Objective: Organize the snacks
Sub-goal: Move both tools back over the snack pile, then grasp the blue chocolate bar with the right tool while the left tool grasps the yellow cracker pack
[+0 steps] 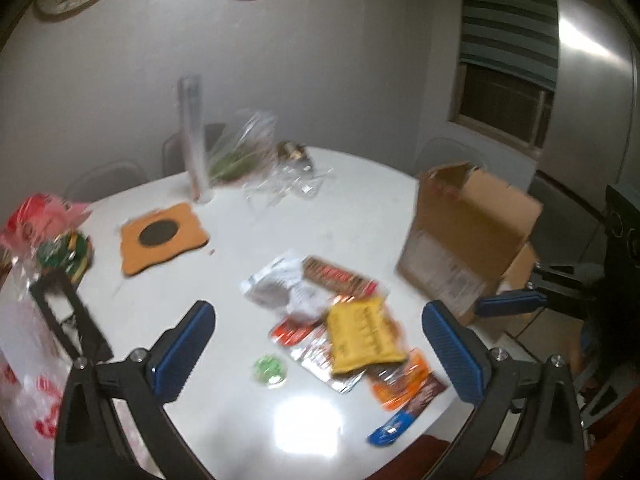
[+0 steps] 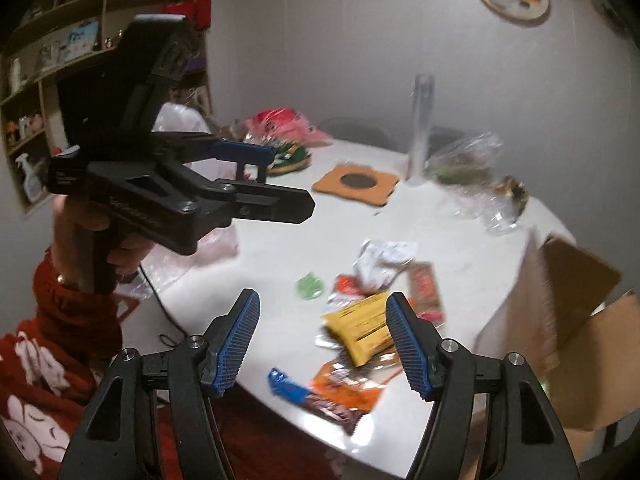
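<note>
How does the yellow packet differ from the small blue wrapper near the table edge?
The yellow packet is broad and lies on top of the snack pile; the blue wrapper is slim, much smaller, and sits at the pile's near end by the table edge. The yellow packet overlaps several wrappers; the blue wrapper adjoins one brown wrapper. Both lie flat, ungrasped.

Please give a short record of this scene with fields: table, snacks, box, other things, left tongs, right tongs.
table: white table, round edge
snacks: loose pile near the front edge, yellow packet on top, blue bar nearest the edge
box: cardboard box, open, on the table right of the pile
other things: orange mat, clear tube standing upright
left tongs: open, empty, above the pile
right tongs: open, empty
</note>
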### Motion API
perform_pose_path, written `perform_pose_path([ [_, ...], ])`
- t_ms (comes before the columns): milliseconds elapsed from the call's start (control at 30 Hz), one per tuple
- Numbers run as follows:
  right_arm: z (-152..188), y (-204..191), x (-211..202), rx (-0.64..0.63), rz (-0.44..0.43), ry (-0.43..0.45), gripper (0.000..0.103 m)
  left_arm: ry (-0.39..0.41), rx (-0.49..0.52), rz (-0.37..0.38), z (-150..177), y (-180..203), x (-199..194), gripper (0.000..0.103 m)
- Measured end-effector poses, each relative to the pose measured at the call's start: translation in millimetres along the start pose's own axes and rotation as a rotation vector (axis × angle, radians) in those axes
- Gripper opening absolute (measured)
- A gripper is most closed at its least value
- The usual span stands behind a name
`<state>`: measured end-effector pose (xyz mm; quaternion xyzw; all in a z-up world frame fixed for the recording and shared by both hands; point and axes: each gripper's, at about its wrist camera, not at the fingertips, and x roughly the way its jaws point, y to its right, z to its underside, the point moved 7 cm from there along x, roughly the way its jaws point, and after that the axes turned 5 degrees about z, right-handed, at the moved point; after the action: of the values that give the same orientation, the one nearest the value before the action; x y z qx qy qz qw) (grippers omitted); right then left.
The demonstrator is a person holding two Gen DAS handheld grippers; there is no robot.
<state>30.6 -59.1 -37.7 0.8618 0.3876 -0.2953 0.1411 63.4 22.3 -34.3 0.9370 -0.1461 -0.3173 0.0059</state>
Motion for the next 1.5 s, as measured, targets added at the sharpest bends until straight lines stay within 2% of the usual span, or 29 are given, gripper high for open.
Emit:
perform_pose_path([
  [200, 46, -2, 38, 0.058, -0.072, -0.080, 0.062, -0.025, -0.040, -0.010, 47, -15, 22, 0.102],
  [400, 88, 12, 70, 0.045, -0.119, -0.159, 0.061, -0.055, -0.032, -0.015, 70, -10, 39, 0.102],
  [433, 92, 13, 72, 0.043, -0.124, -0.162, 0.059, -0.058, -0.029, -0.015, 72, -8, 41, 0.102],
  [467, 94, 14, 74, 0.037, -0.136, -0.165, 0.055, -0.059, -0.026, -0.010, 74, -6, 42, 0.102],
  [533, 98, 12, 76, -0.004, -0.159, -0.167, 0.041, -0.064, -0.018, 0.011, 78, 1, 45, 0.102],
  [633, 102, 9, 77, -0.061, -0.187, -0.168, 0.038, -0.070, -0.001, 0.018, 86, 10, 49, 0.102],
  [900, 112, 10, 90, -0.141, -0.233, -0.210, 0.037, -0.089, 0.000, 0.027, 102, 17, 56, 0.102],
  [1067, 116, 6, 93, -0.185, -0.293, -0.237, 0.038, -0.101, -0.001, 0.040, 106, 20, 59, 0.102],
  [1500, 114, -6, 99, -0.298, -0.265, -0.272, 0.037, -0.102, 0.007, 0.025, 106, 23, 61, 0.102],
])
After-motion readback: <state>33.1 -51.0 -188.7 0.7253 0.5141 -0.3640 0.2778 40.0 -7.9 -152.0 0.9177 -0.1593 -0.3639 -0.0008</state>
